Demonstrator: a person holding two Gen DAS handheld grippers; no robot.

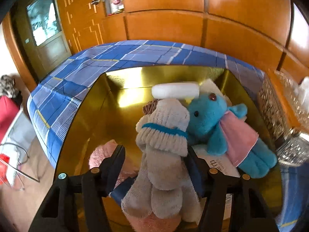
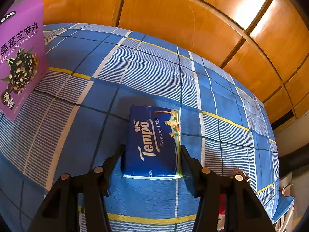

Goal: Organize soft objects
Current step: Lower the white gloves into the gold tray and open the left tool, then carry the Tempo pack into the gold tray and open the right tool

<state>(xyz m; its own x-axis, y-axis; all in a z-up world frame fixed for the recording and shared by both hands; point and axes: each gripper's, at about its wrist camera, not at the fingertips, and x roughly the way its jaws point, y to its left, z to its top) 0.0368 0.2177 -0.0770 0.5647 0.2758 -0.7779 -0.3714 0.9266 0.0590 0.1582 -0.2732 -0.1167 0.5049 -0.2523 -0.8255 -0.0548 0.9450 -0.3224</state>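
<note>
Soft things are what you are sorting, and the nearest is a grey knitted plush toy with a blue band [image 1: 164,141], standing up between the two black fingers of your left gripper [image 1: 155,152]. Its right finger lies against the toy's side, while a gap shows on the other side, so those jaws look apart around it rather than clamped. The toy sits over a shiny gold box [image 1: 92,116] and leans on a blue plush elephant in a pink dress [image 1: 218,127] that lies inside against the right wall. A white foam roll [image 1: 174,90] rests above the two heads, a brown ruffled piece [image 1: 152,104] peeks out behind the grey toy, and fluffy pink cloth [image 1: 102,152] lies low in the box near your left finger. A white printed card [image 1: 218,164] lies under the elephant.

Your right gripper [image 2: 152,150] has its jaws closed on a blue Tempo tissue pack [image 2: 152,143], one finger on each long side, with the pack on the blue checked bedsheet [image 2: 154,73]. A purple printed carton [image 2: 19,58] stands at the sheet's far left, well apart from the pack. Orange wooden wall panels [image 2: 173,19] rise behind the bed.
</note>
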